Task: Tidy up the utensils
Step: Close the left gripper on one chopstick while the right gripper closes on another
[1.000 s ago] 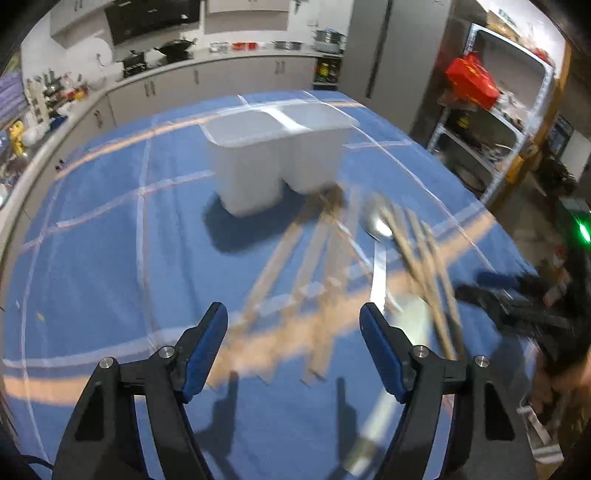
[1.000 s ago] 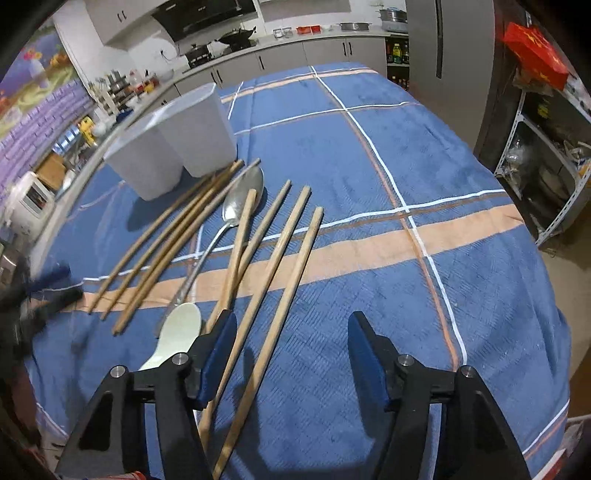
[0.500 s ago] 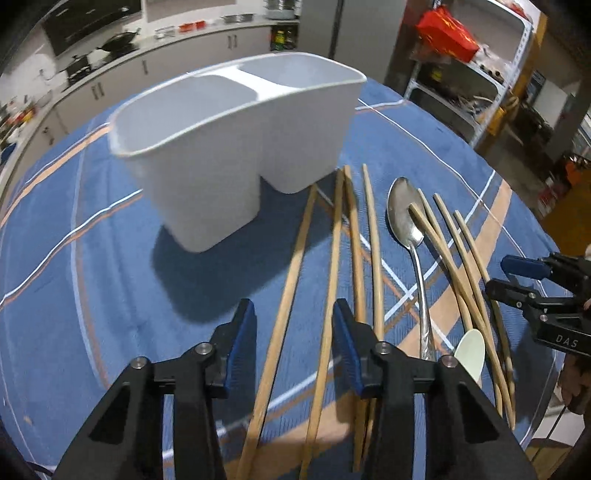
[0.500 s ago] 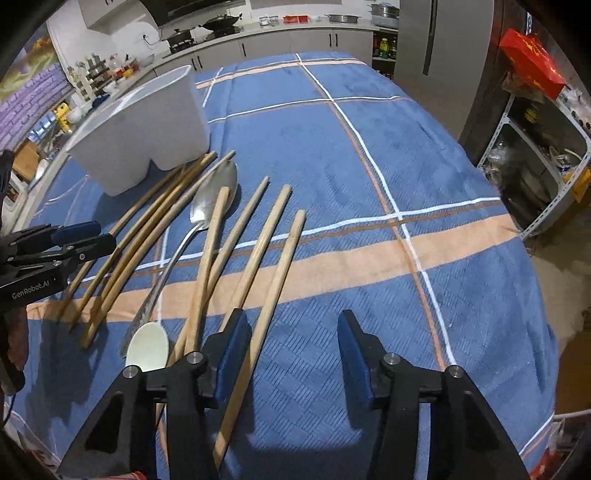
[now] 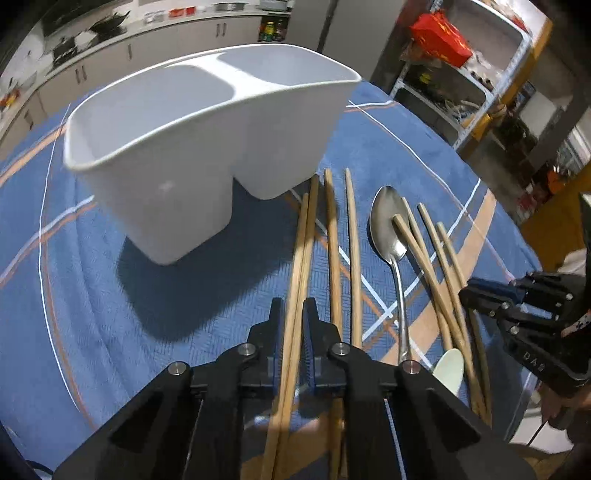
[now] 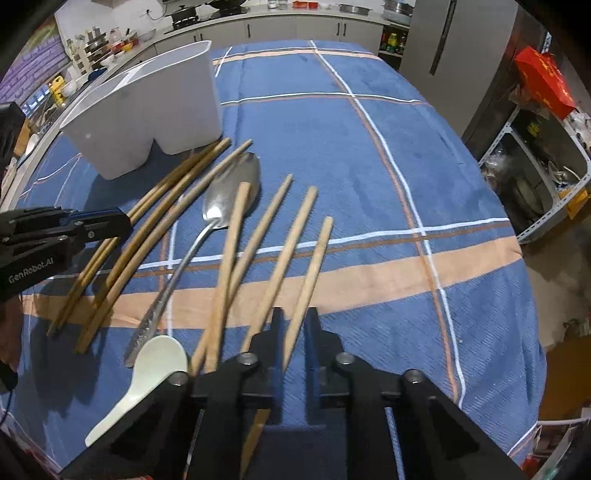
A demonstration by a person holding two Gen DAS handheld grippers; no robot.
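A white two-compartment holder (image 5: 177, 147) stands on the blue checked tablecloth. Right of it lie several wooden chopsticks in a fan, a metal spoon (image 5: 384, 225) and a white ceramic spoon (image 5: 448, 369). My left gripper (image 5: 291, 308) points down, and its jaws are closing on the leftmost pair of chopsticks (image 5: 301, 240), pads against them. My right gripper (image 6: 294, 314) has its jaws closing on the rightmost chopstick (image 6: 314, 258), which runs between the pads. The right wrist view also shows the holder (image 6: 147, 110), the metal spoon (image 6: 229, 195) and the ceramic spoon (image 6: 155, 362).
The tablecloth (image 6: 369, 147) spreads bare to the right of the chopsticks and drops off at the table's near edge. Beyond the table stand a metal shelf with a red box (image 5: 439, 31) on the right and a kitchen counter (image 6: 258, 22) at the back.
Both grippers went from wide open to nearly shut. The left one moved forward and down toward the holder, over the leftmost chopstick pair. The right one edged forward over the rightmost chopstick.
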